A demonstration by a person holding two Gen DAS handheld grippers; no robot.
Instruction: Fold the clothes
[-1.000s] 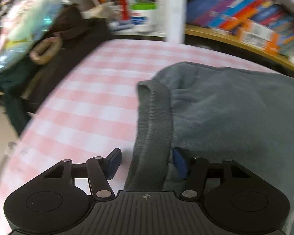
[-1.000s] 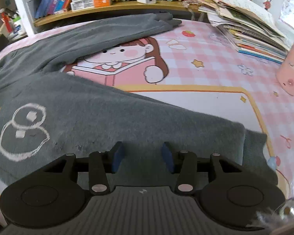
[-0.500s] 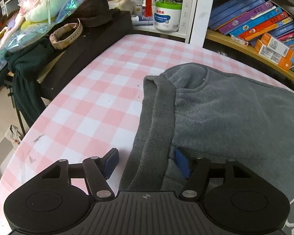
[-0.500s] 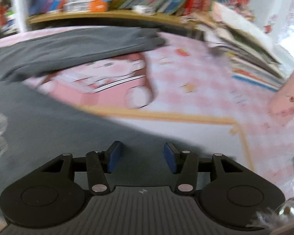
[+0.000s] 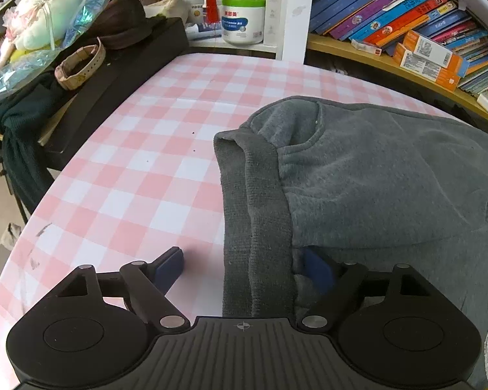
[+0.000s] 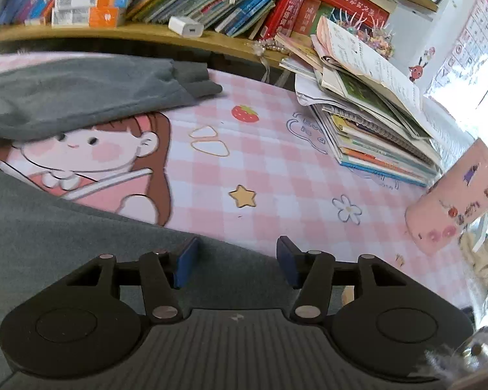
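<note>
Two grippers worked over one grey sweatshirt (image 5: 374,175) that lay spread on the pink checked surface (image 5: 153,162). The left gripper (image 5: 244,268) had its fingers (image 5: 169,268) spread wide on either side of the garment's ribbed hem band (image 5: 257,214): the left finger rested over bare checked cloth just beside the band, while the right finger was tucked under a fold of the grey fabric, partly hidden by it. The band ran away from the camera, with a pocket opening (image 5: 302,130) near its far end. In the right wrist view, the right gripper (image 6: 237,260) also had its fingers (image 6: 187,261) apart, holding nothing; the left finger sat over the edge of the grey sweatshirt (image 6: 65,243) and the right finger over the surface's cartoon print. One sleeve (image 6: 91,94) stretched across the far side of the surface, its cuff (image 6: 201,84) near a strawberry drawing (image 6: 245,113). A stack of books (image 6: 374,143) stood to the right, next to a pink case (image 6: 455,201), and a wooden shelf (image 6: 146,31) full of books ran along the back
</note>
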